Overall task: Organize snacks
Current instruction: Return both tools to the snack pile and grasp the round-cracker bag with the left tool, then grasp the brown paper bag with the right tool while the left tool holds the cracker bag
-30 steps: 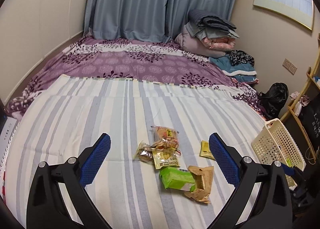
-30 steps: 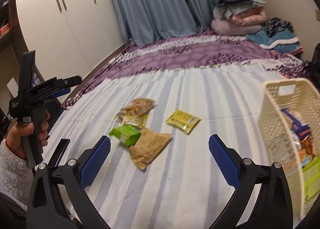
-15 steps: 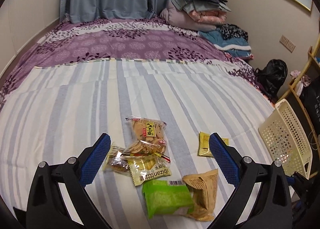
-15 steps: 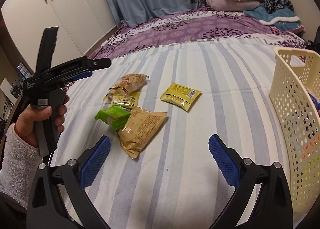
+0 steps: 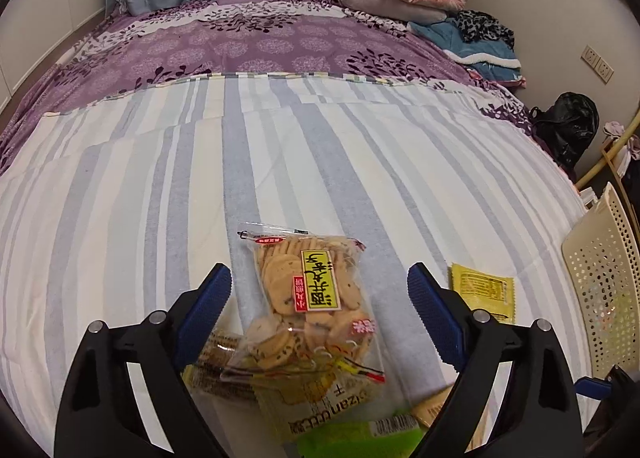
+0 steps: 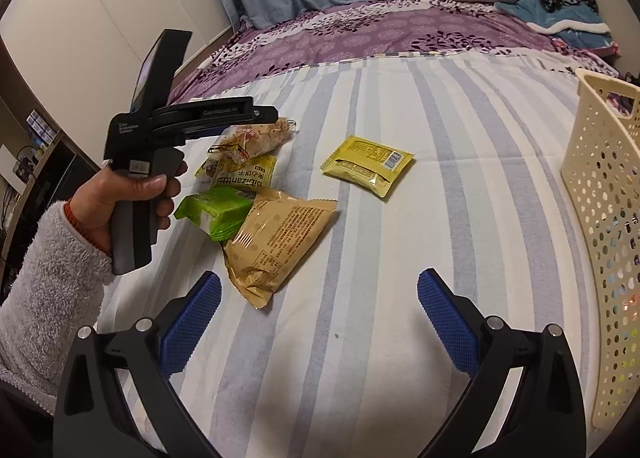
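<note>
The left gripper [image 5: 319, 290] hung over the cracker bag [image 5: 310, 306], its jaws just narrowing yet unclenched, pads clear of the bag between them. That bag topped a pile of snacks on the striped blanket [image 6: 440, 130]. The right gripper [image 6: 319, 310] was spread wide, empty, beside the cream basket [image 6: 600, 218].
</note>
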`<state>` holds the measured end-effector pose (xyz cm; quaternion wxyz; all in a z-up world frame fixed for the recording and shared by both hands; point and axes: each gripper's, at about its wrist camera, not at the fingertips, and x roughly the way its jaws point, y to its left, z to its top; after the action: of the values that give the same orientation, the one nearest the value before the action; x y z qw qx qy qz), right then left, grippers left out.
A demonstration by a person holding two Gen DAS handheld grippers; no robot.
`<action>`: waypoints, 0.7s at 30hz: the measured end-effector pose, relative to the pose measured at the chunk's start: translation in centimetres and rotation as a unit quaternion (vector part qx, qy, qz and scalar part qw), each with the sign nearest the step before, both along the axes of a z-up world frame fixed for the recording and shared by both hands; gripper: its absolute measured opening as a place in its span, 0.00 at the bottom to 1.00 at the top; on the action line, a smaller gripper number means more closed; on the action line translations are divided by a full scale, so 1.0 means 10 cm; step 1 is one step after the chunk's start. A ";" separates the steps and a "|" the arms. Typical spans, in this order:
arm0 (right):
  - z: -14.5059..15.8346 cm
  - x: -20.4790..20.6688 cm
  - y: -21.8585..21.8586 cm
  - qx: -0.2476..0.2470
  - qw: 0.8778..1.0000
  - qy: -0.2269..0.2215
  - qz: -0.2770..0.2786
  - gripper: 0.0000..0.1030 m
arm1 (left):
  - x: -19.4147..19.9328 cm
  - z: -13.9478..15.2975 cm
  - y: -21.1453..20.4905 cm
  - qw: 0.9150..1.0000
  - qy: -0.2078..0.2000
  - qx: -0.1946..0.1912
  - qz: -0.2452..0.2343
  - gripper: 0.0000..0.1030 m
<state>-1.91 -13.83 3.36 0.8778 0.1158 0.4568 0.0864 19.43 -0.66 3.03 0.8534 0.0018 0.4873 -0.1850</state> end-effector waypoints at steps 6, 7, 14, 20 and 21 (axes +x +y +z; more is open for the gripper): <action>-0.03 0.05 0.05 -0.002 1.000 0.005 0.009 0.95 | 0.09 -0.17 -0.01 0.999 0.028 0.013 -0.007 0.63; -0.03 0.05 0.06 -0.003 1.000 0.005 0.010 0.95 | 0.10 -0.18 -0.01 0.999 0.031 0.012 -0.009 0.61; -0.09 0.20 0.22 -0.005 0.999 0.008 0.034 0.95 | 0.02 -0.16 0.07 1.000 0.020 -0.002 -0.010 0.54; -0.23 0.39 0.36 0.018 0.998 0.028 0.054 0.95 | -0.11 0.05 0.23 1.000 -0.003 -0.021 0.004 0.54; -0.25 0.42 0.37 0.020 0.998 0.031 0.055 0.95 | -0.14 0.09 0.27 1.000 -0.008 -0.023 0.006 0.54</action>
<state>2.28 -10.10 0.83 0.8549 0.1105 0.4873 0.1396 18.07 2.02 3.96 0.8581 -0.0194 0.4761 -0.1911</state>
